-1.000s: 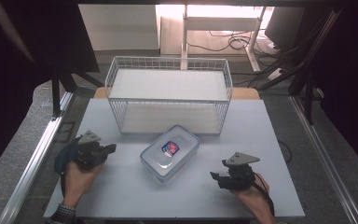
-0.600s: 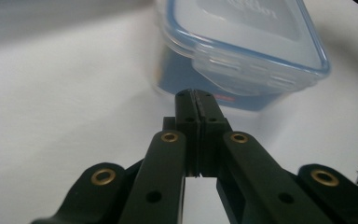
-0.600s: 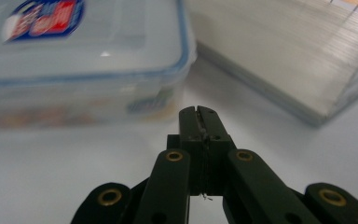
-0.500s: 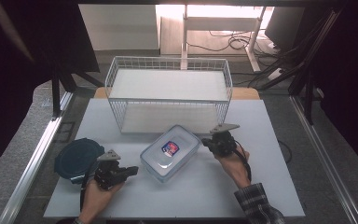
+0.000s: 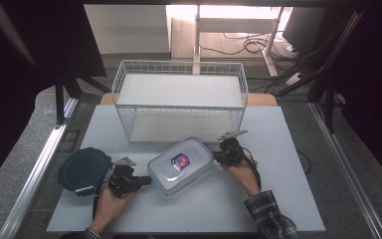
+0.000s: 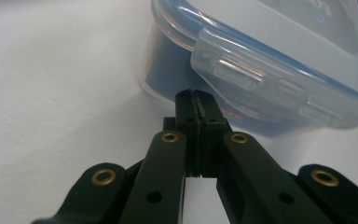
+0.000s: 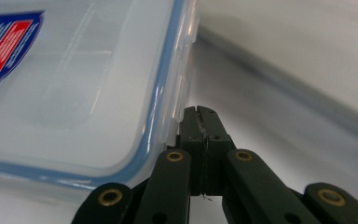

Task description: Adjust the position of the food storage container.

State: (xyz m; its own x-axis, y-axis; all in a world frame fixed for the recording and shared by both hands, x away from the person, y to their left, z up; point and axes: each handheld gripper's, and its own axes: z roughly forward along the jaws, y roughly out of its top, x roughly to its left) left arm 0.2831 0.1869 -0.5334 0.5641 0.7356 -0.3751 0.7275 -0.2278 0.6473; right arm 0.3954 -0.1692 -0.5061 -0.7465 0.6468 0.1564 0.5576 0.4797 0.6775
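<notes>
Between both grippers, clear container (image 5: 181,166), seemingly touched

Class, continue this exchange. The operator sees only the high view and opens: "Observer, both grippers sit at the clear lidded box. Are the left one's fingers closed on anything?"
Observer: No. In the left gripper view, the left gripper has its fingers pressed together with nothing between them.
Operator: And the right one?
Observer: The right gripper is shut too, and its fingers are also empty.
Operator: Where do its tips point?
Observer: At a side latch flap on the lid of the clear box. They are close beside it, but I cannot tell whether they touch.
</notes>
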